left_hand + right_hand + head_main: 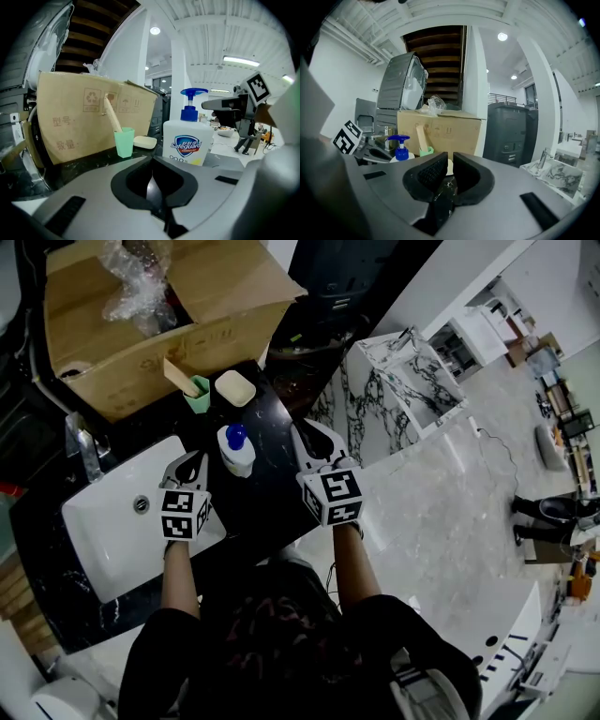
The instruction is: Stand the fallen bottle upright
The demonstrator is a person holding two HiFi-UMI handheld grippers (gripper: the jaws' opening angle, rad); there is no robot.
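The white pump bottle with a blue pump head stands upright on the black counter, between my two grippers. In the left gripper view the bottle is just ahead and slightly right of the jaws. In the right gripper view the bottle is off to the left. My left gripper is over the sink's right edge, shut and empty. My right gripper is to the right of the bottle, clear of it; its jaws keep a narrow gap with nothing between them.
A cardboard box fills the back of the counter. In front of it stand a green cup holding a wooden stick and a cream soap dish. A white sink with a faucet lies left. A marble stand is at the right.
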